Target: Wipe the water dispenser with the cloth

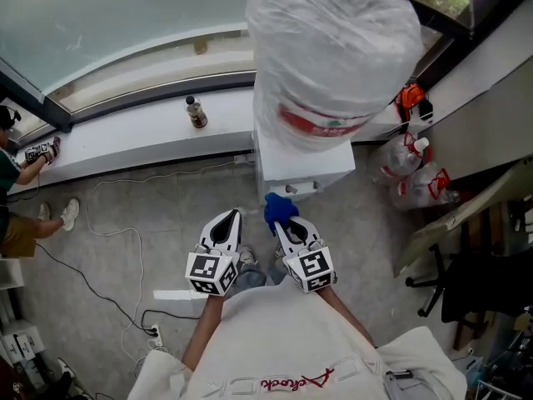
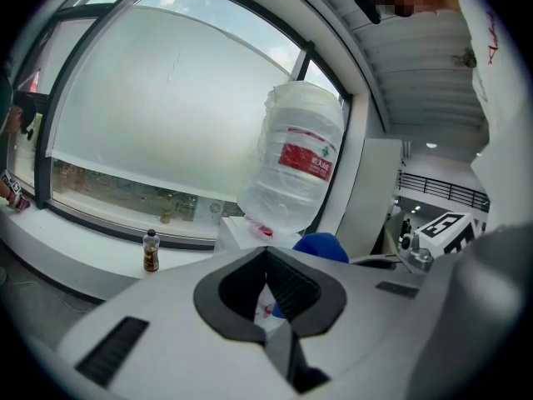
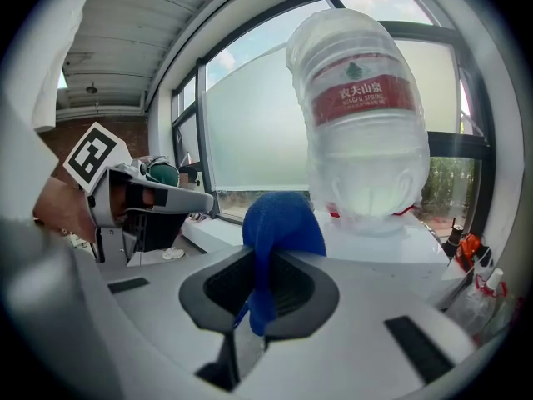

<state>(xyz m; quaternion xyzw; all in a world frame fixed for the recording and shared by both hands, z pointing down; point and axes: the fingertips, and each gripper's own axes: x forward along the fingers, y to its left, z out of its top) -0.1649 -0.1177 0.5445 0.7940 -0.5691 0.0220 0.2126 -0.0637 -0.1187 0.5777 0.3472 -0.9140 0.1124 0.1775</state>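
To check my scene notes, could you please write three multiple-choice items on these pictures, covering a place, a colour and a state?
1. Where does the small bottle stand?
A. on the window ledge
B. on a chair
C. on a shelf

2. What colour is the cloth?
A. red
B. blue
C. yellow

3. The right hand-held gripper is:
A. open
B. shut on the cloth
C. shut on the small bottle

Answers: 1 A, the head view shows it upright on the window ledge; 2 B, it shows blue in every view; 3 B, the jaws pinch the cloth in the right gripper view.
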